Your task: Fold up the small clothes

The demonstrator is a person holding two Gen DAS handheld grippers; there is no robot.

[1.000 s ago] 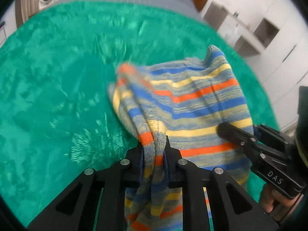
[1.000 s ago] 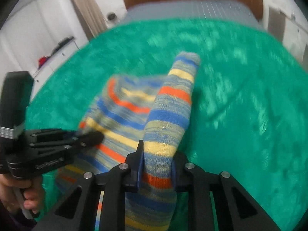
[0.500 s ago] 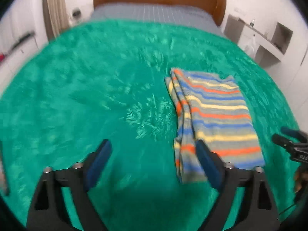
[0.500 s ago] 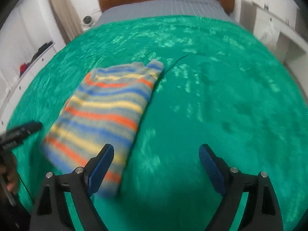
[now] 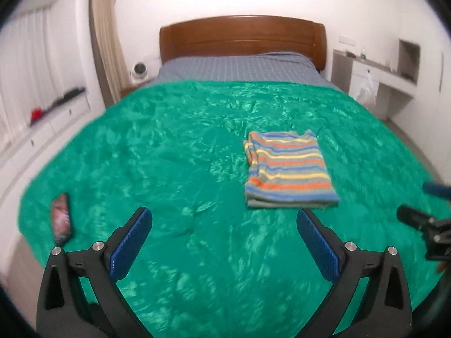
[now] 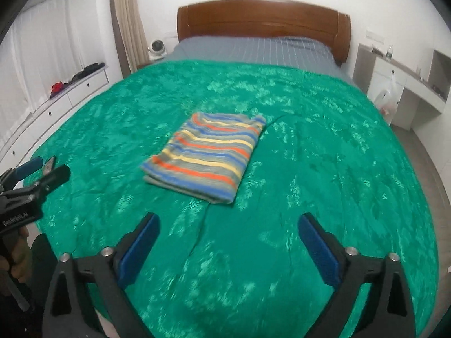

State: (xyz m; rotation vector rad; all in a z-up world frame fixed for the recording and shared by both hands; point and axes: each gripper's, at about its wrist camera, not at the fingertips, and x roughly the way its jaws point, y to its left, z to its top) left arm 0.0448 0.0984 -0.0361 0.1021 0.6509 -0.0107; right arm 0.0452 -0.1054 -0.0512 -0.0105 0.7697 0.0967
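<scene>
A striped knit garment (image 5: 287, 169), in blue, orange, yellow and grey, lies folded into a flat rectangle on the green blanket (image 5: 169, 155). It also shows in the right wrist view (image 6: 208, 156). My left gripper (image 5: 224, 242) is open and empty, held back above the blanket's near edge, left of the garment. My right gripper (image 6: 228, 248) is open and empty, also drawn back from the garment. Each gripper shows at the edge of the other's view: the right one (image 5: 422, 205) and the left one (image 6: 48, 171).
A reddish phone-like object (image 5: 60, 219) lies on the blanket's left edge. The wooden headboard (image 5: 242, 36) and grey sheet (image 5: 239, 69) are at the far end. White drawers (image 6: 70, 93) run along the left, a desk (image 6: 400, 84) stands at the right.
Both grippers were shut on the garment a second ago. They let it go, opened wide and pulled back and up. The garment now lies folded flat.
</scene>
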